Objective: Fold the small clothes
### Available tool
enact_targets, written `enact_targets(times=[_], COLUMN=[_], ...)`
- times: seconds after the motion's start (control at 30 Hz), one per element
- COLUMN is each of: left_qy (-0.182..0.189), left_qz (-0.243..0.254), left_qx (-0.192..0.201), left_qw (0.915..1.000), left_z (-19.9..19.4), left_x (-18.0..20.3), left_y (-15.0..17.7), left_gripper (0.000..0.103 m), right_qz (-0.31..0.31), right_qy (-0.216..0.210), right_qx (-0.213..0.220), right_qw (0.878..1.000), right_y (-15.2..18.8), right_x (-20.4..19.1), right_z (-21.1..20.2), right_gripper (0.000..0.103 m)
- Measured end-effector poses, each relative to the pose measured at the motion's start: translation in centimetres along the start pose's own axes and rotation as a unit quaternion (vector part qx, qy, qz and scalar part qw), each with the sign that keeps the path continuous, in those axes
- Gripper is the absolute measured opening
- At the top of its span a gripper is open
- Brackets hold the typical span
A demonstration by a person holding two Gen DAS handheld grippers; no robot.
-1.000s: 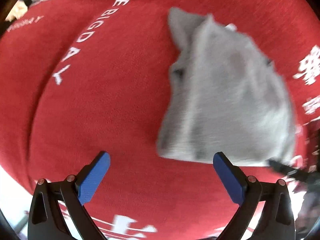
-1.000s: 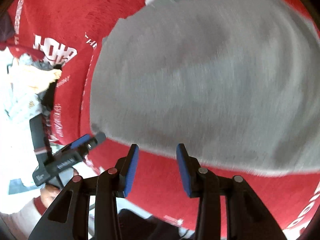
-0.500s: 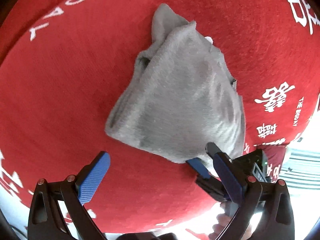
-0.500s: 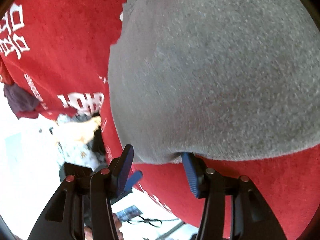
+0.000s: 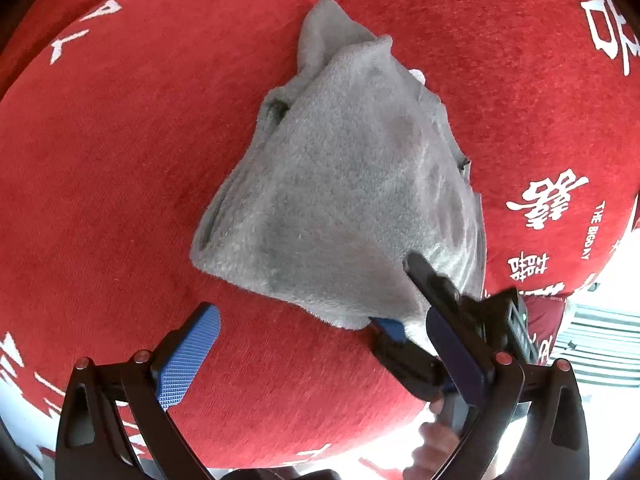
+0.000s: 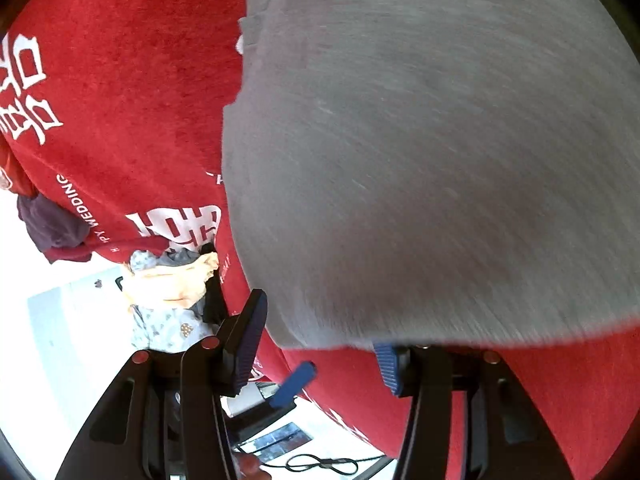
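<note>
Between our tongs: right gripper (image 6: pixel 320 338) now straddles the fuzzy grey folded garment's (image 5: pixel 340 184) near corner, jaws parted, not yet clamped.
Left gripper (image 5: pixel 324 344): wide open, empty.
Cloth: red printed tablecloth (image 5: pixel 100 160) underneath.
Meaning: next fold imminent.

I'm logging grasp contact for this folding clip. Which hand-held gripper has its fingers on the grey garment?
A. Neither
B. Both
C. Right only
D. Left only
C: the right hand-held gripper has one finger above and one below the near edge of the grey garment, while the left hand-held gripper stands wide open short of it.
</note>
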State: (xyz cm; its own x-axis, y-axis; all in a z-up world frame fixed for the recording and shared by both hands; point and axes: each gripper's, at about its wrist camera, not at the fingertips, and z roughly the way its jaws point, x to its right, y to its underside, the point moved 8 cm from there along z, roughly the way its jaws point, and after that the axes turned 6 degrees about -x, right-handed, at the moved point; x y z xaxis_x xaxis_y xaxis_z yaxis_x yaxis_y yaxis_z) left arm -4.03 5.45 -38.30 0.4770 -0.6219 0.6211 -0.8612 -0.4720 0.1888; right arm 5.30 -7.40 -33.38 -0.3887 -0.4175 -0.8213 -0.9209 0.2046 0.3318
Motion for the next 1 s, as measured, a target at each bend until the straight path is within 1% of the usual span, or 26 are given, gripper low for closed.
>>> enact_targets(times=[0.03,0.07,0.1,0.2,0.33,0.37,0.43,0.47,0.5,0.53,0.57,0.6,0.7,0.73,0.77,0.8,0.83,0.87,0.9,0.93,0.97,1.0], left_qy=[0.007,0.016,0.027,0.055,0.078,0.077,0.059,0.04,0.025,0.001,-0.01,-0.031,-0.053,-0.06,-0.07,-0.087,-0.116,-0.136,-0.159,-0.167,-0.185,-0.207], left_qz=[-0.004,-0.007,-0.011,-0.019,-0.035,-0.038,-0.033,-0.027,-0.021,-0.011,-0.005,0.002,0.003,0.005,0.008,0.015,0.027,0.034,0.049,0.061,0.083,0.112], left_qx=[-0.002,-0.004,-0.006,-0.001,0.027,0.042,0.06,0.065,0.069,0.074,0.076,0.079,0.09,0.092,0.095,0.096,0.098,0.098,0.098,0.101,0.105,0.11], left_qw=[1.0,0.9998,0.9995,0.9983,0.996,0.9955,0.9959,0.9967,0.9971,0.9972,0.997,0.9964,0.9946,0.9939,0.993,0.9915,0.9881,0.9853,0.9811,0.979,0.9736,0.9657], left_z=[0.1,0.2,0.3,0.9,1.4,1.4,1.3,1.4,1.4,1.4,1.4,1.3,1.0,1.0,1.0,1.1,1.2,1.2,1.3,1.3,1.2,1.2], left_x=[0.2,0.4,0.8,2.2,3.4,3.7,3.9,3.9,3.9,4.0,4.0,3.9,3.5,3.4,3.3,3.2,3.1,2.9,2.8,2.9,3.2,3.7], left_y=[0.0,0.0,0.1,-0.2,-1.8,-2.5,-3.4,-3.9,-4.2,-4.5,-4.8,-5.1,-5.6,-5.7,-5.7,-5.8,-6.0,-6.0,-6.0,-5.9,-5.8,-5.6], left_gripper=[0.103,0.103,0.103,0.103,0.103,0.103,0.103,0.103,0.1,0.092,0.088,0.08,0.068,0.06,0.055,0.04,0.022,0.016,0.015,0.015,0.015,0.011], right_qz=[0.01,0.019,0.023,0.018,0.013,0.008,-0.003,-0.013,-0.025,-0.036,-0.043,-0.05,-0.065,-0.068,-0.075,-0.081,-0.088,-0.095,-0.106,-0.114,-0.125,-0.136], right_qy=[-0.008,-0.019,-0.038,-0.063,-0.059,-0.052,-0.035,-0.021,-0.007,0.005,0.014,0.023,0.052,0.059,0.078,0.094,0.116,0.131,0.147,0.157,0.171,0.184], right_qx=[-0.002,-0.001,0.0,-0.007,-0.022,-0.027,-0.034,-0.039,-0.046,-0.053,-0.059,-0.065,-0.085,-0.092,-0.103,-0.111,-0.124,-0.131,-0.134,-0.134,-0.131,-0.127], right_qw=[1.0,1.0,0.999,0.998,0.998,0.998,0.999,0.999,0.999,0.998,0.997,0.996,0.993,0.992,0.989,0.986,0.982,0.978,0.974,0.972,0.968,0.965], right_y=[-0.3,-0.6,-0.7,-0.5,0.0,0.1,0.2,0.3,0.5,0.7,0.9,1.1,1.4,1.6,1.8,1.9,2.0,2.1,2.0,1.8,1.4,0.8], right_x=[-0.2,-0.4,-0.9,-2.1,-2.5,-2.4,-2.3,-2.2,-2.2,-2.3,-2.3,-2.3,-2.2,-2.1,-2.0,-1.9,-1.8,-1.8,-1.9,-2.0,-2.3,-2.8], right_z=[0.1,0.0,-0.3,-1.1,-1.3,-1.3,-1.1,-1.0,-0.8,-0.6,-0.5,-0.5,-0.7,-0.8,-1.2,-1.4,-1.9,-2.4,-3.1,-3.7,-4.5,-5.4], right_gripper=[0.031,0.018,0.017,0.017,0.015,0.015,0.014,0.014,0.014,0.014,0.014,0.014,0.015,0.018,0.018,0.018,0.018,0.018,0.018,0.02,0.021,0.032])
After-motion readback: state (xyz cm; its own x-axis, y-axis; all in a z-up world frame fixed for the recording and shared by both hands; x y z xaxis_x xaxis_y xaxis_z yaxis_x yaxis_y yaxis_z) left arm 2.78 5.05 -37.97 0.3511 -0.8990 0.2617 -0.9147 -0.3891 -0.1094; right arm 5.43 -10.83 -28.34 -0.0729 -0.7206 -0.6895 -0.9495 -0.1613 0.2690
